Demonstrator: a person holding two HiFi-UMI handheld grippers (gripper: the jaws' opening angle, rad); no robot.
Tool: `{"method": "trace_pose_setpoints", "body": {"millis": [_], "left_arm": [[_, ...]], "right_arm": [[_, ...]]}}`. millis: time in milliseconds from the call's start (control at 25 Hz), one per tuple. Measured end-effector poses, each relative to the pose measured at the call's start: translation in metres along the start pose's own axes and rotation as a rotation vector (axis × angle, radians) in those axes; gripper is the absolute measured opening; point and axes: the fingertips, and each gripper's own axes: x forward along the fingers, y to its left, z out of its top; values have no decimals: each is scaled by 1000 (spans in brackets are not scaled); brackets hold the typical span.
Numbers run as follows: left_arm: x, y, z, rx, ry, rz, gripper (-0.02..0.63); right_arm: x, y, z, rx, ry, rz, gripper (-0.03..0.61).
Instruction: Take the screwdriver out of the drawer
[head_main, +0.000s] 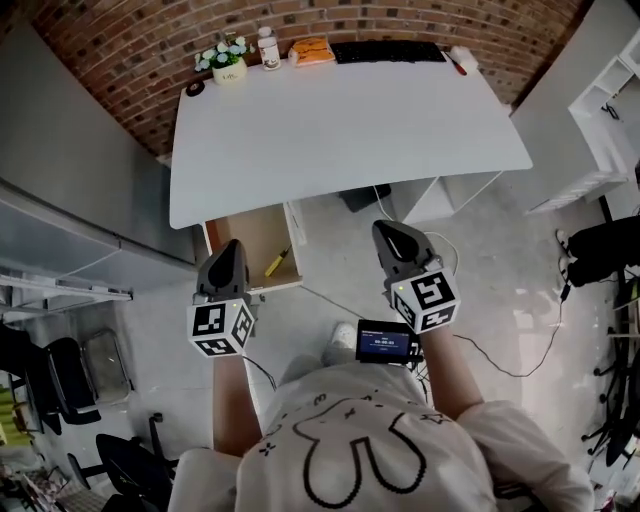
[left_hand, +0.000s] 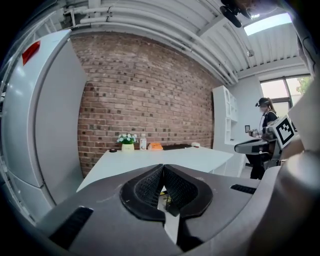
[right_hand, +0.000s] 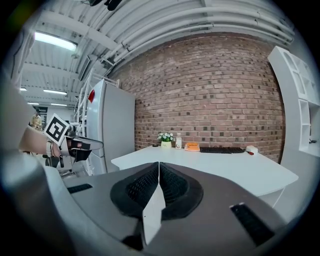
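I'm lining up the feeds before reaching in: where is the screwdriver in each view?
Head view: the screwdriver lies in the open drawer, below the near edge of the table, left of centre.
Left gripper view: cannot be made out; the drawer is hidden.
Right gripper view: not in it.
Shared landmark: the flower pot at the table's far edge.

One screwdriver (head_main: 277, 263), one drawer (head_main: 252, 234), one keyboard (head_main: 388, 51)

Head view overhead, steeply down; gripper views low, toward brick wall (left_hand: 150, 100); desk (head_main: 340, 130) shared.
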Motion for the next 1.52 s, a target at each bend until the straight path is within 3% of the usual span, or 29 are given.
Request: {"method": "trace_pose_setpoints", "body": {"millis": [320, 680, 1160, 1520], "left_arm": [[41, -14, -30, 9, 92, -107, 14], [64, 0, -65, 7, 174, -182, 14], [89, 13, -148, 5, 294, -240, 14], [110, 7, -220, 22, 394, -327, 14]], "right_arm": [[5, -25, -26, 38, 60, -72, 20], [8, -19, -69, 82, 168, -135, 21], [10, -8, -155, 134, 296, -168, 20], [32, -3, -217, 188, 336, -182, 20]]}}
